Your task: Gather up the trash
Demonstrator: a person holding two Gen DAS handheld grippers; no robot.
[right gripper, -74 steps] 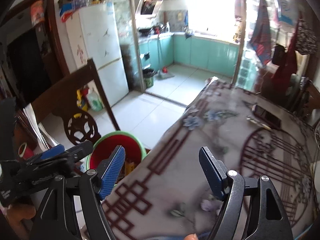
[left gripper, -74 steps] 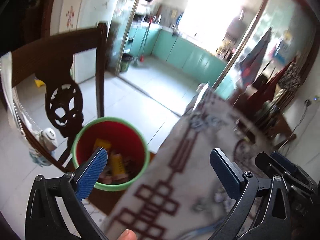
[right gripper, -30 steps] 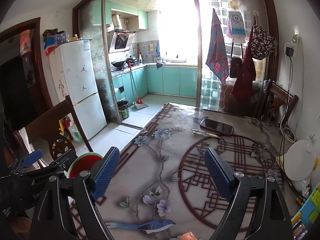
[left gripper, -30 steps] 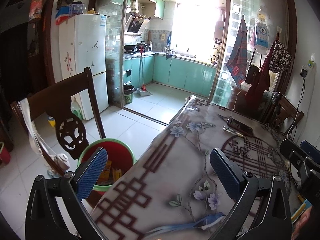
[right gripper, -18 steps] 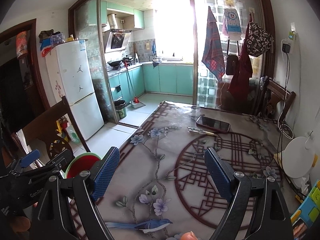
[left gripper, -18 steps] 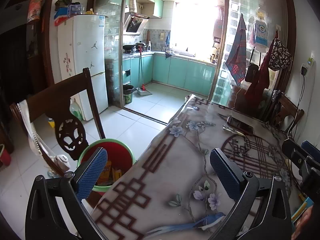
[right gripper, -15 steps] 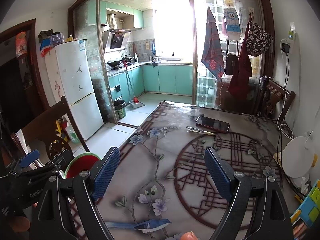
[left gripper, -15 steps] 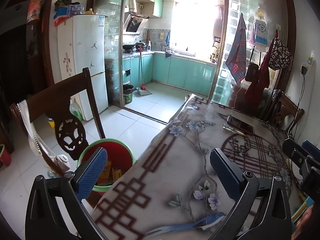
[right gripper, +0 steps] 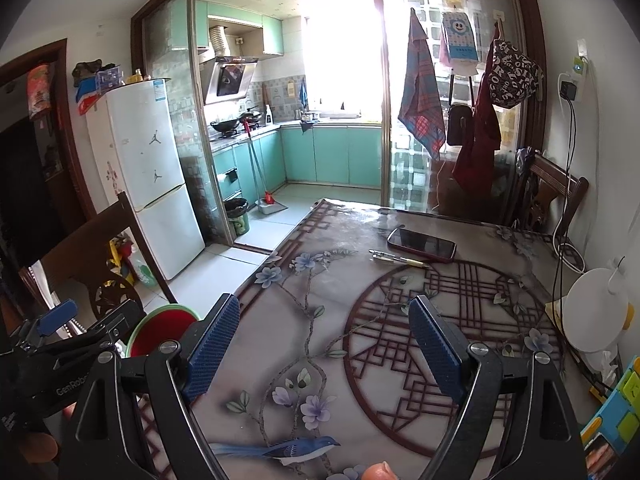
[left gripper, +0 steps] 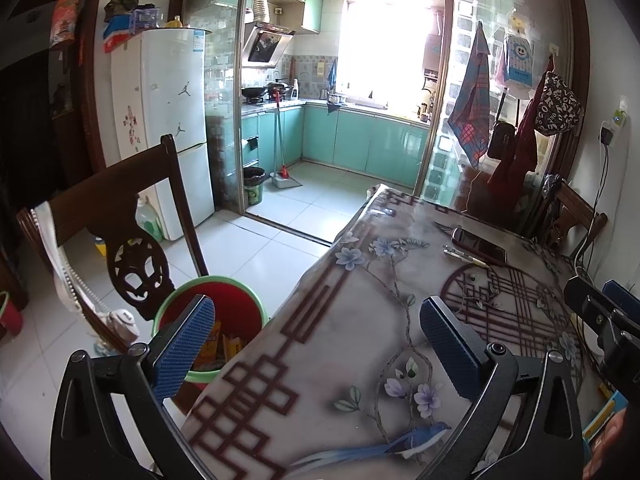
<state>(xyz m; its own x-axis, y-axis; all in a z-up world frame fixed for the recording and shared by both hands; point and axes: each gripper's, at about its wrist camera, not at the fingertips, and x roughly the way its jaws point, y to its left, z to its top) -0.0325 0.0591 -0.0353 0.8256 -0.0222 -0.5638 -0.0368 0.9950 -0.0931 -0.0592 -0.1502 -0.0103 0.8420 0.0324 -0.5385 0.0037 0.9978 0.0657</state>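
- Two tools are up over the patterned tabletop (right gripper: 320, 280), both empty, both with their blue pads spread wide.
- Far left on the floor, a dark wooden chair (left gripper: 132, 200) stands with its back toward the left tool's camera, something white draped over its left post.
- Right beside the chair, tucked against the tabletop's left edge, sits the red bin with a green rim (left gripper: 240, 292); yellow wrappers (left gripper: 224, 348) lie inside it, down at the bottom.
- Left tool (left gripper: 316, 344) hangs over the near left corner of the tabletop, one pad out over the bin, the other above the cloth, nothing between them.
- Right tool (right gripper: 324, 340) hovers over the near edge, toward the middle, jaws gaping, nothing gripped; a fingertip (right gripper: 380, 472) pokes in at the very bottom of the right wrist view.
- Toward the far edge lie a phone in a red case (right gripper: 422, 244) and, just beside it on the near side, a pen (right gripper: 396, 259).
- At the right edge stands a round white object (right gripper: 592, 312), with a blue and yellow item (right gripper: 616, 412) at the near right corner.
- No loose trash shows on the cloth.
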